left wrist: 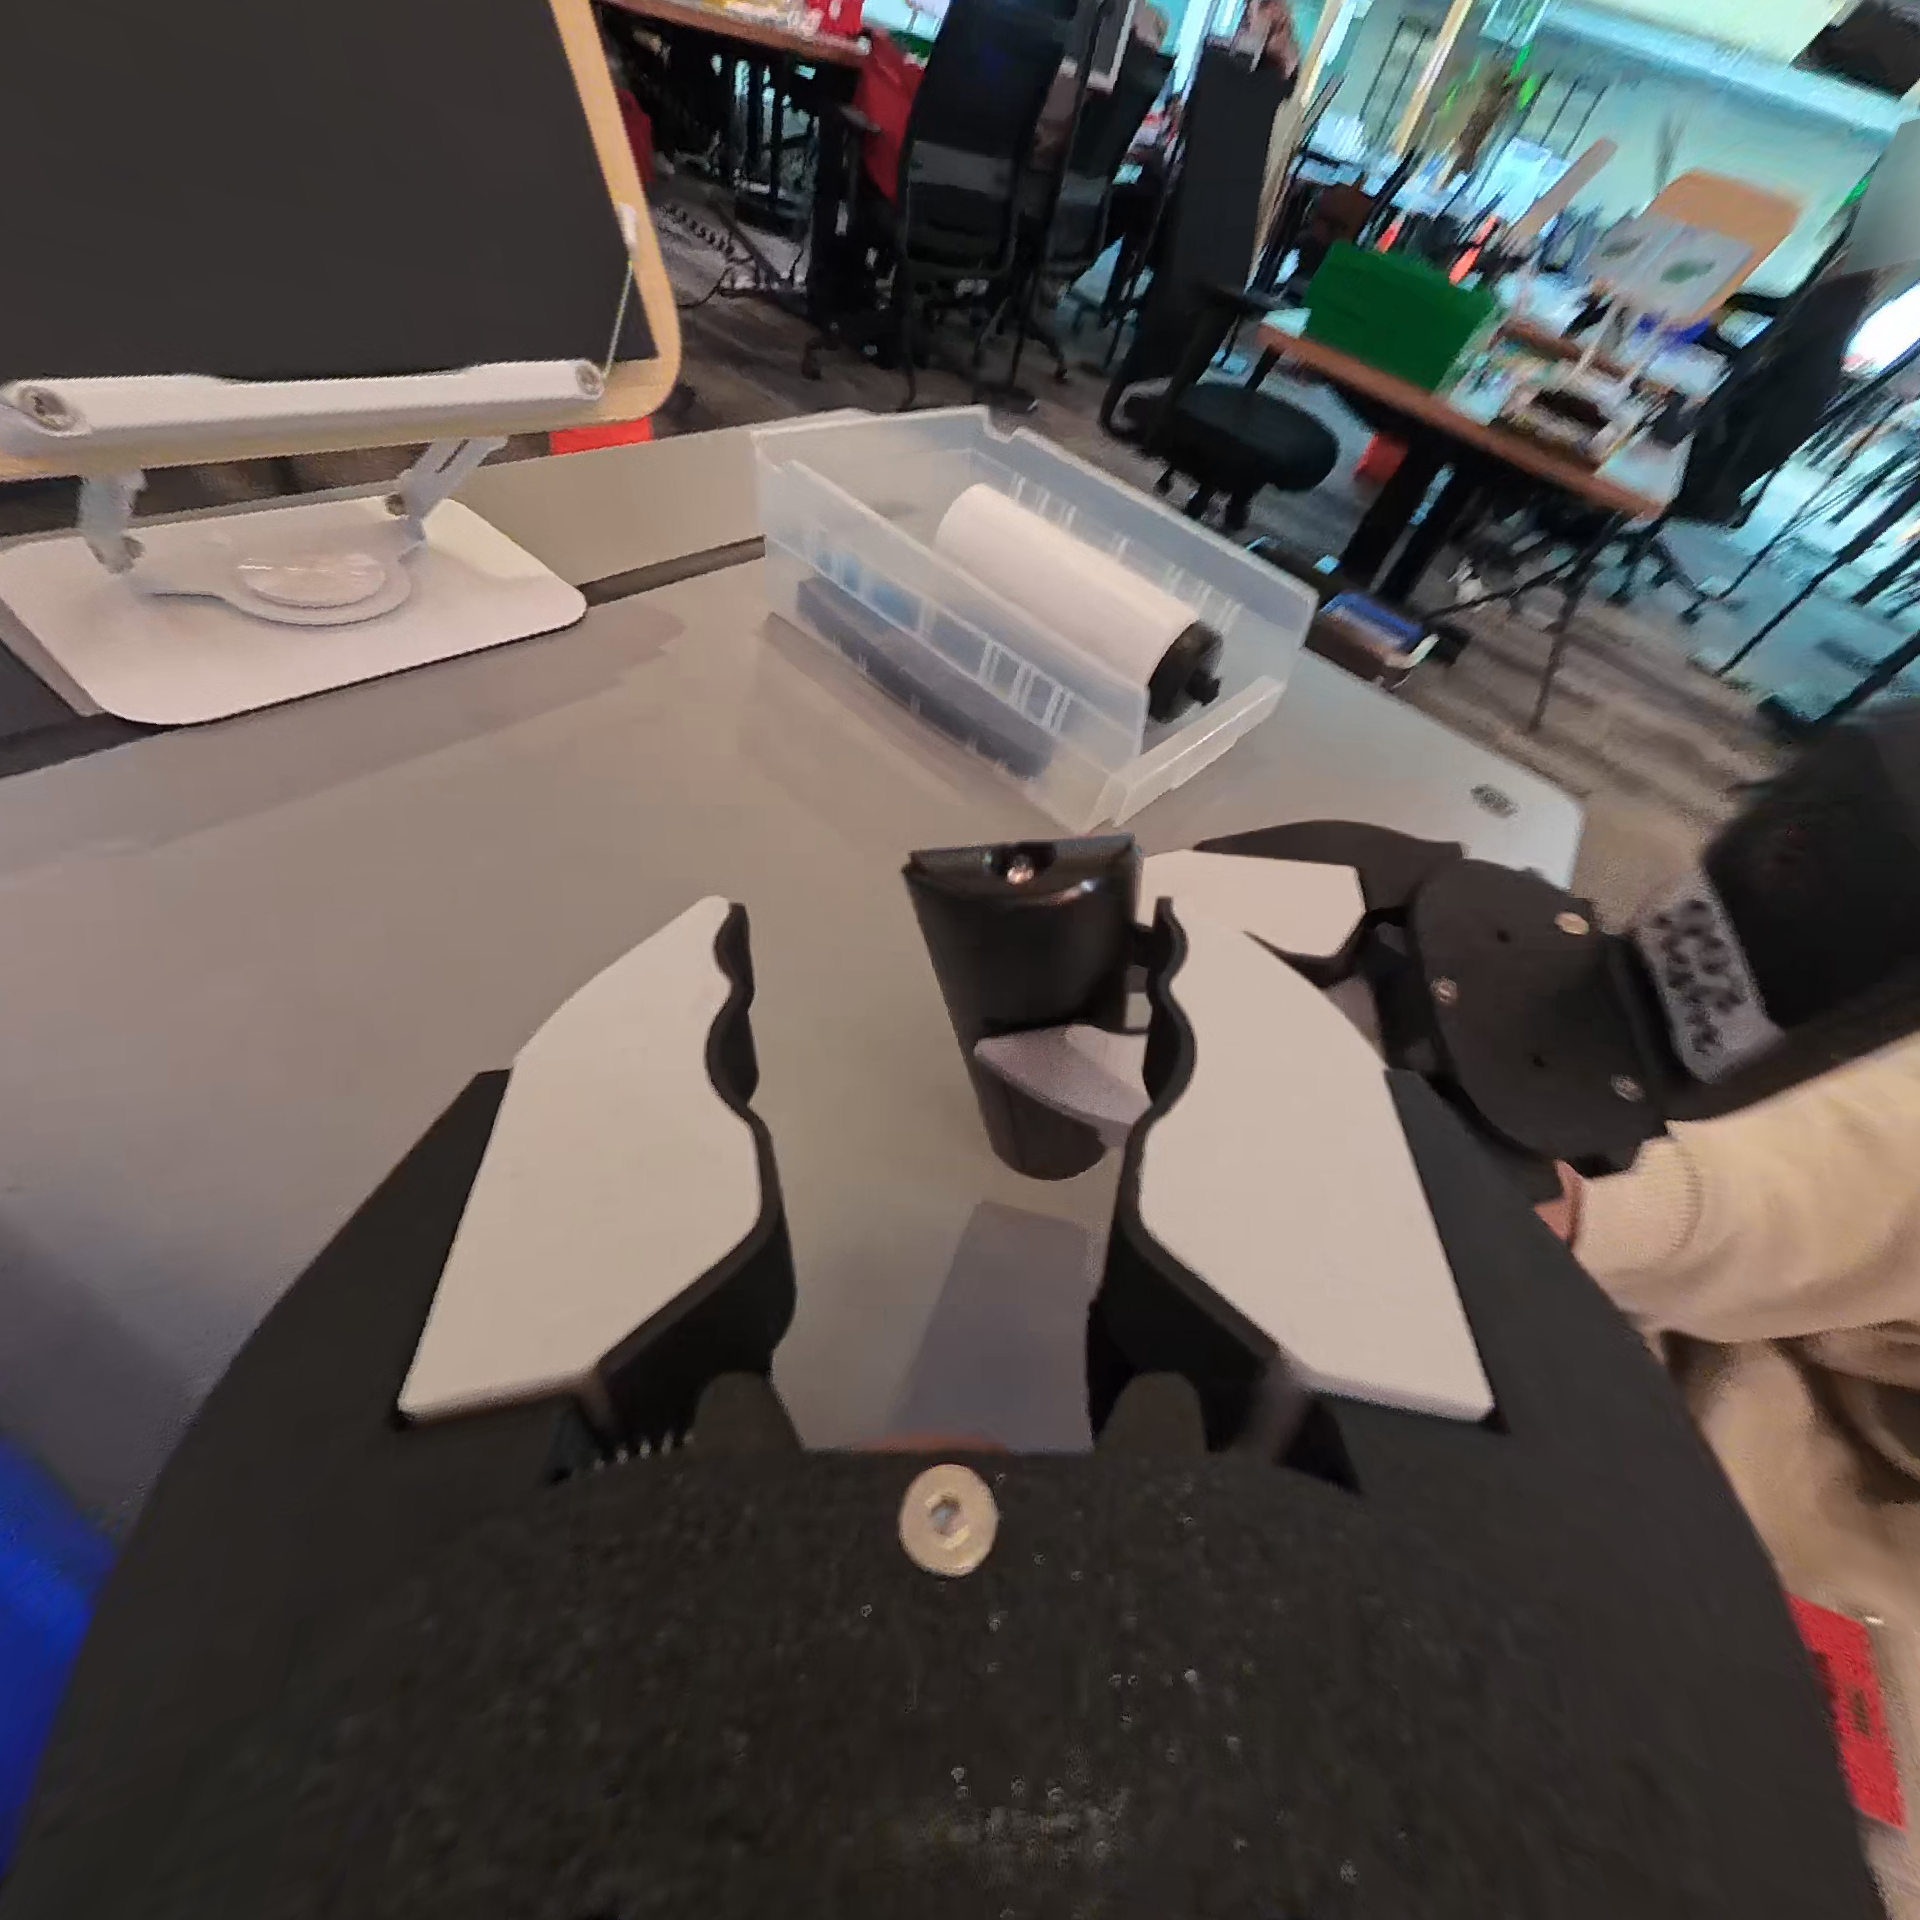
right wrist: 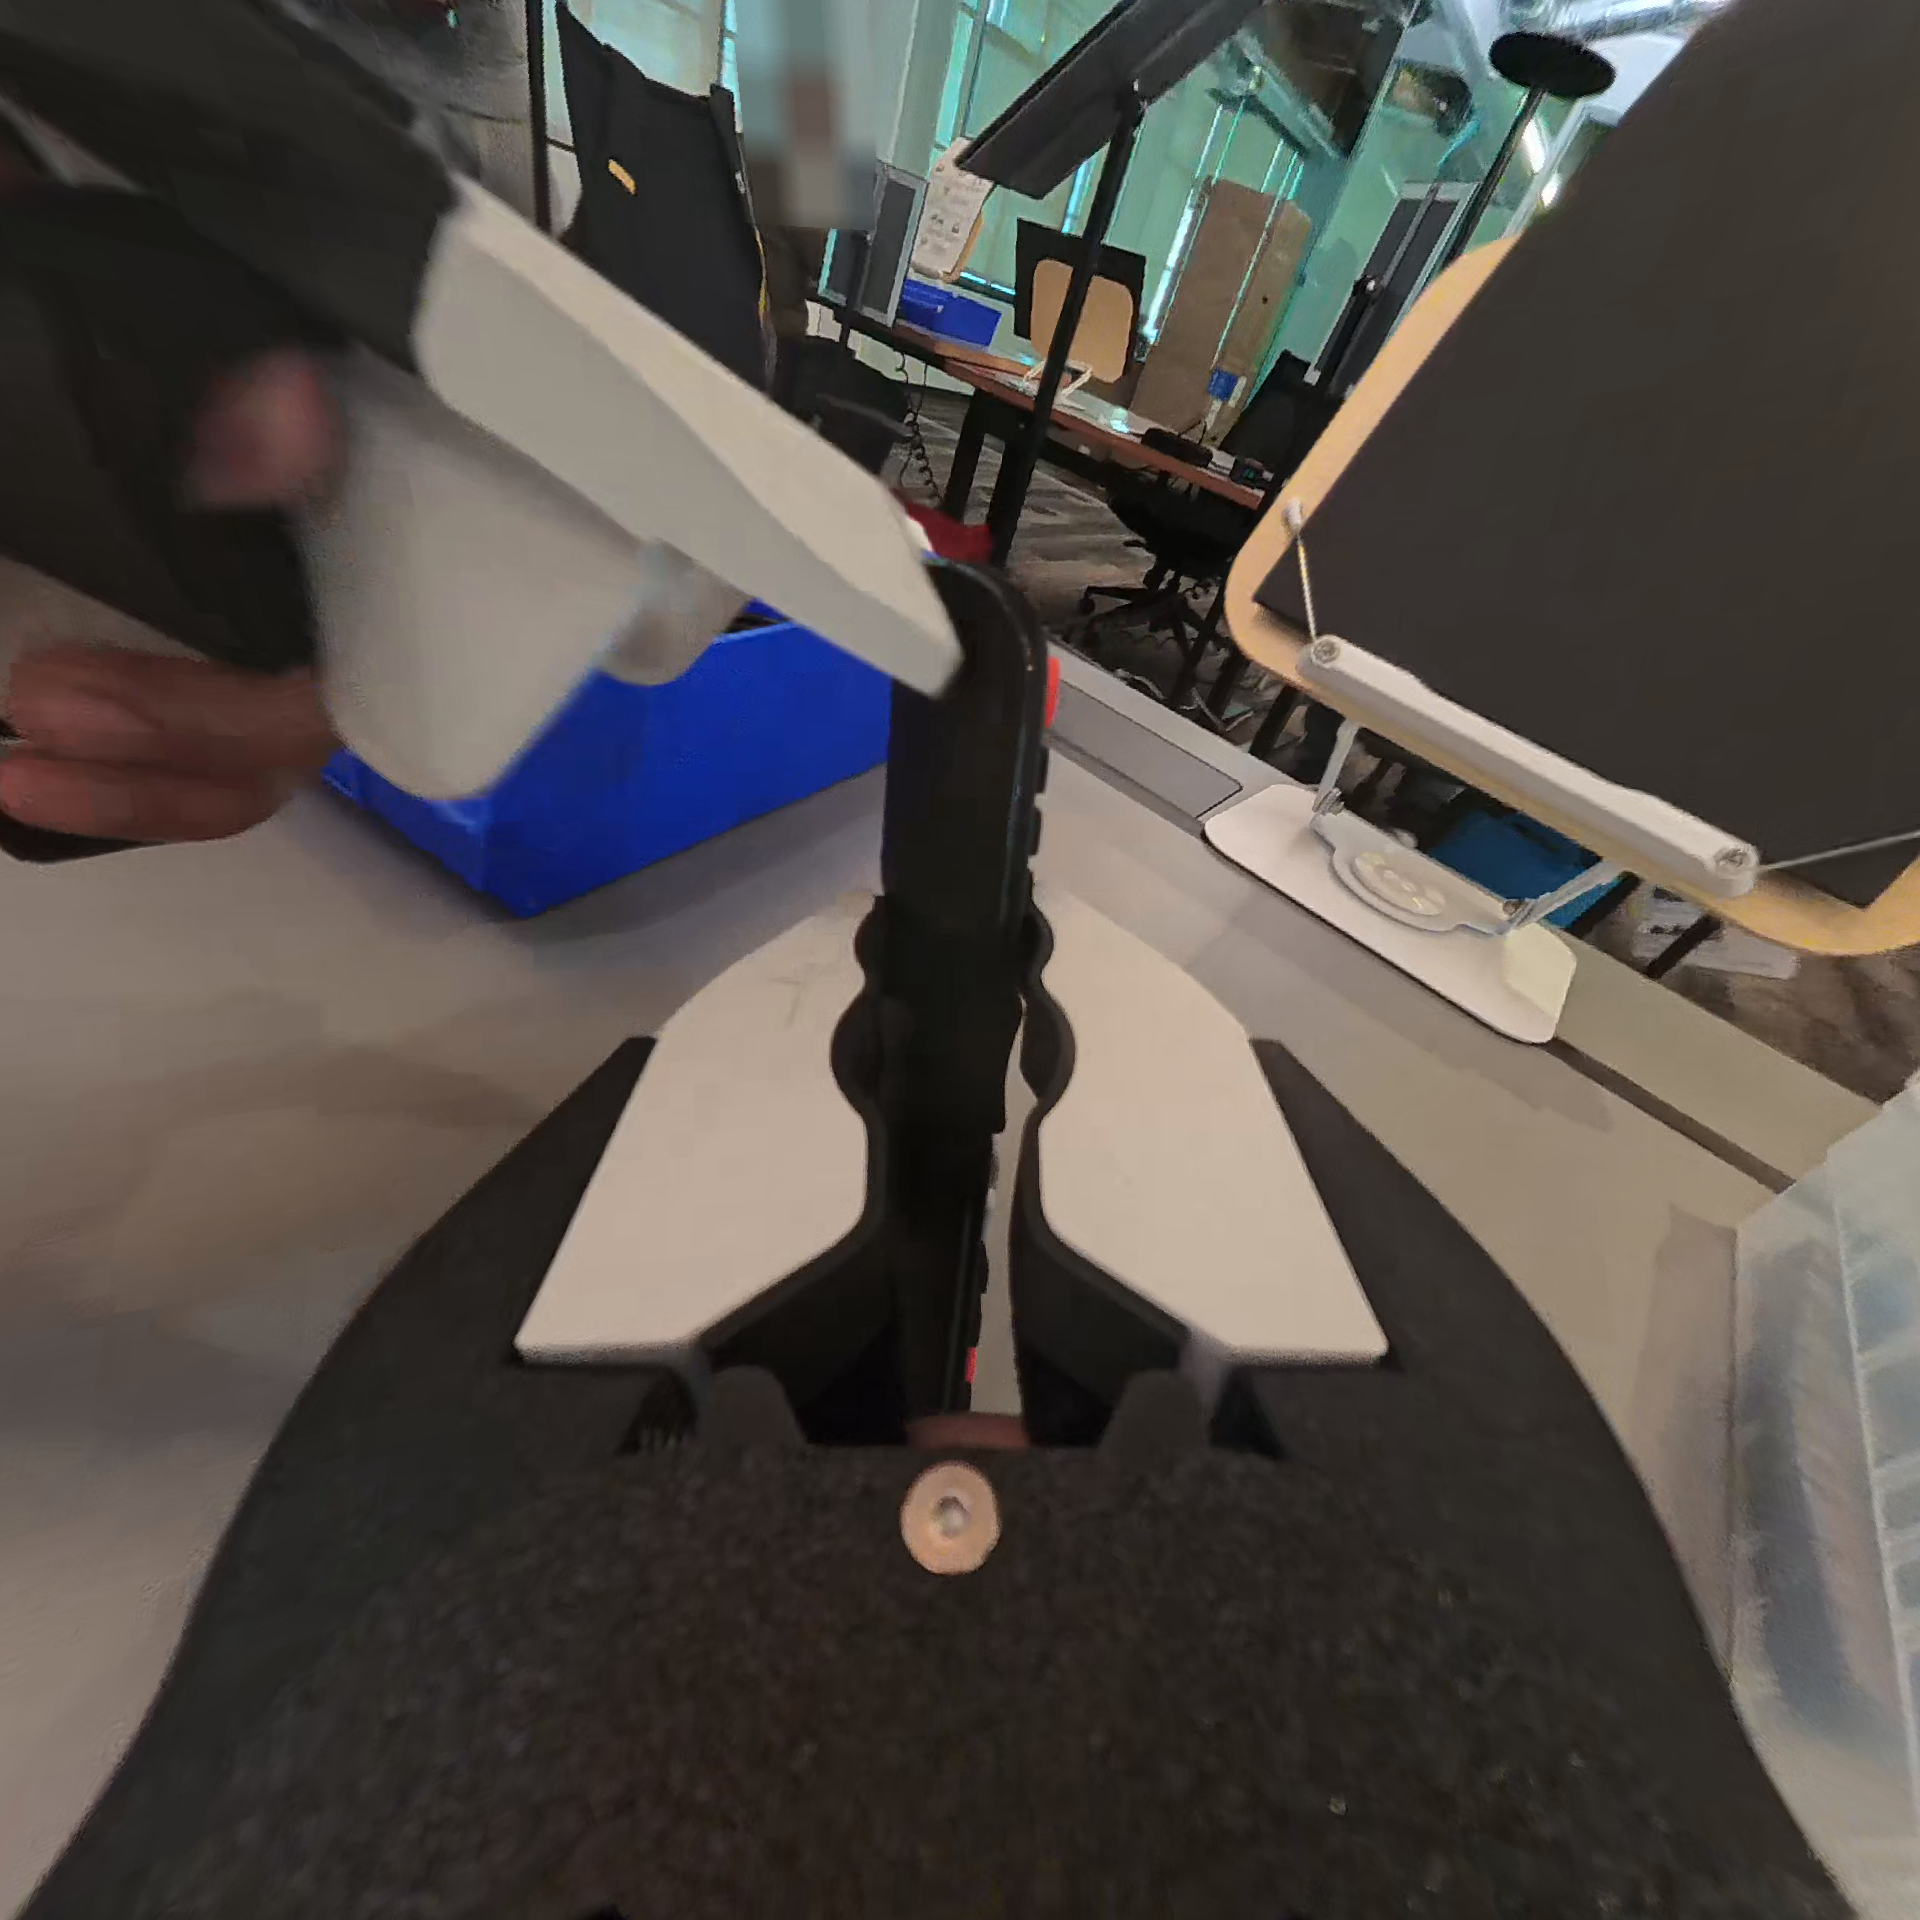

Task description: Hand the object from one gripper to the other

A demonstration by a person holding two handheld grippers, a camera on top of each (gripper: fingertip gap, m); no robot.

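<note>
A black remote control [right wrist: 966, 727] stands edge-on in my right gripper [right wrist: 951, 935], which is shut on its lower part above the grey table [right wrist: 260, 1091]. In the left wrist view the remote's end [left wrist: 1023, 966] sits between the fingers of my left gripper [left wrist: 948, 920], which is open, and lies close to the right finger. The right gripper's fingers [left wrist: 1257, 899] reach in from the right and hold it. In the right wrist view, the left gripper's fingers [right wrist: 675, 436] come down from the upper left, with one tip beside the remote's top.
A clear plastic bin [left wrist: 1226, 582] holding a white roll [left wrist: 1060, 592] stands at the back of the table. A tablet on a white stand [left wrist: 260, 187] is at the back left. A blue bin [right wrist: 644, 769] sits behind the left gripper. A person's sleeve [left wrist: 1766, 1195] is at the right. There is about 5 cm between the tips of the two grippers.
</note>
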